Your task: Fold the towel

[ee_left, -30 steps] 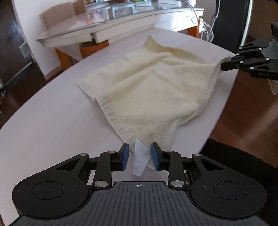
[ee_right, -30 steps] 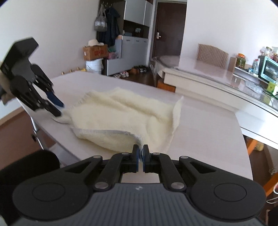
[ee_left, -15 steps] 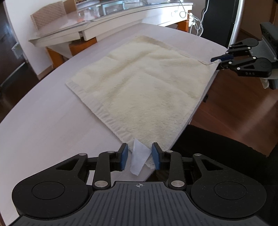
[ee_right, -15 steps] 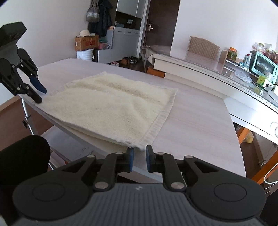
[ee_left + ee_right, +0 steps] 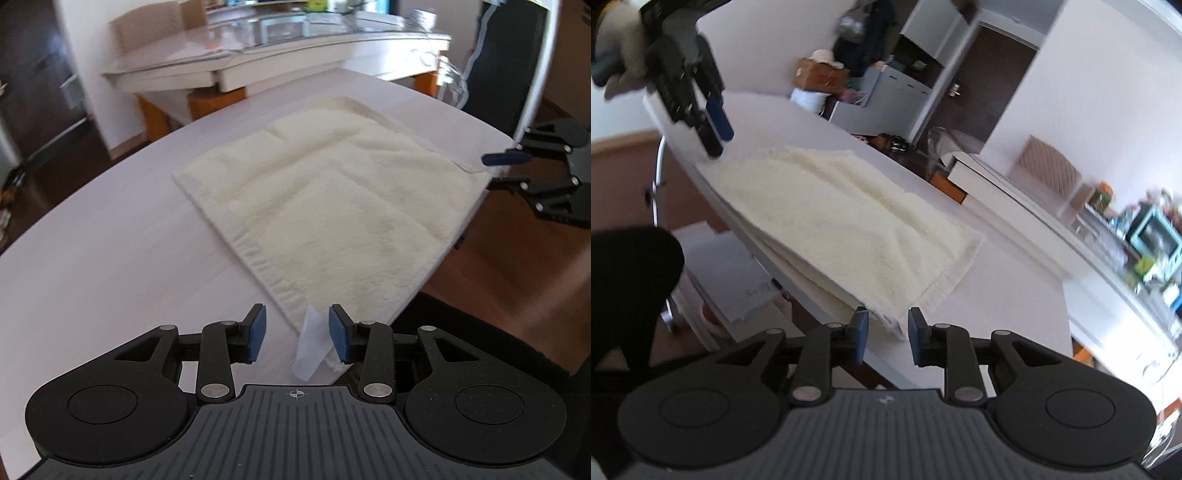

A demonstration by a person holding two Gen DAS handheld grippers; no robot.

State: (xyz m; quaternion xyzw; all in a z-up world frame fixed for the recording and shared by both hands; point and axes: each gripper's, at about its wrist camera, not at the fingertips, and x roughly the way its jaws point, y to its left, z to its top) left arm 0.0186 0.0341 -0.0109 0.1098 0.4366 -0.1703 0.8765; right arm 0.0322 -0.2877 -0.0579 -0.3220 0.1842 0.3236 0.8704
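A cream towel point(image 5: 332, 206) lies flat on the white table point(image 5: 110, 258), its near edge along the table's rim. My left gripper point(image 5: 297, 332) stands open around the towel's near corner, and the white label point(image 5: 310, 343) lies loose between the pads. In the left wrist view, my right gripper point(image 5: 489, 171) hovers open just off the towel's far right corner. From the right wrist, that corner of the towel point(image 5: 842, 229) lies between the pads of my right gripper point(image 5: 885, 334); its jaws are opening and neither pad presses on the cloth. My left gripper point(image 5: 720, 146) shows at the far corner.
A long glass-topped counter point(image 5: 258, 62) stands beyond the table, with a tan chair point(image 5: 1049, 173) and a teal appliance point(image 5: 1152, 236) near it. A black upright stand point(image 5: 498, 66) is at the far right. A person's dark clothing point(image 5: 480, 350) fills the space off the table's edge.
The rumpled towel has been drawn out and laid flat. My right gripper went from shut on its corner to open and rolled. The left jaws have widened a little.
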